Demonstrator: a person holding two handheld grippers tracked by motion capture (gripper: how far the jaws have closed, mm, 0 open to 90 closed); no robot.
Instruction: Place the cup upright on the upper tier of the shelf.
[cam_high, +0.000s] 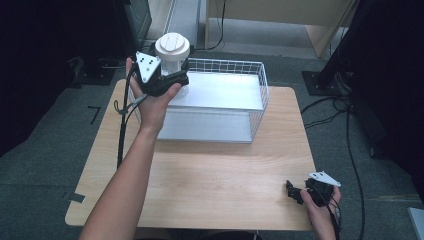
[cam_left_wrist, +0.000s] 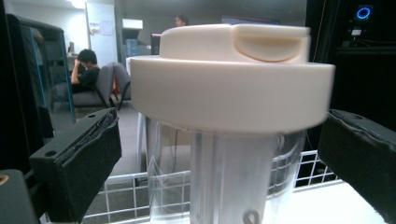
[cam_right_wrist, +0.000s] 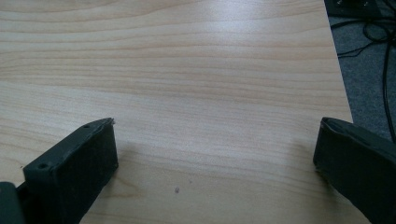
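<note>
A clear plastic container with a wide cream lid (cam_high: 172, 47) stands upright in the far left corner of a white wire basket (cam_high: 261, 95). My left gripper (cam_high: 176, 74) reaches over the basket's left side with its jaws on either side of the container. In the left gripper view the clear body (cam_left_wrist: 233, 177) rises between the two black pads (cam_left_wrist: 88, 158), with a gap on each side, so the jaws are open around it. My right gripper (cam_high: 294, 191) rests low near the table's front right corner. Its jaws stand open over bare wood (cam_right_wrist: 215, 158).
The basket sits on the far half of the wooden table (cam_high: 215, 170) and has a white floor (cam_high: 220, 90). Cables (cam_high: 350, 140) lie on the grey floor to the right. Dark stands and equipment ring the table at the back.
</note>
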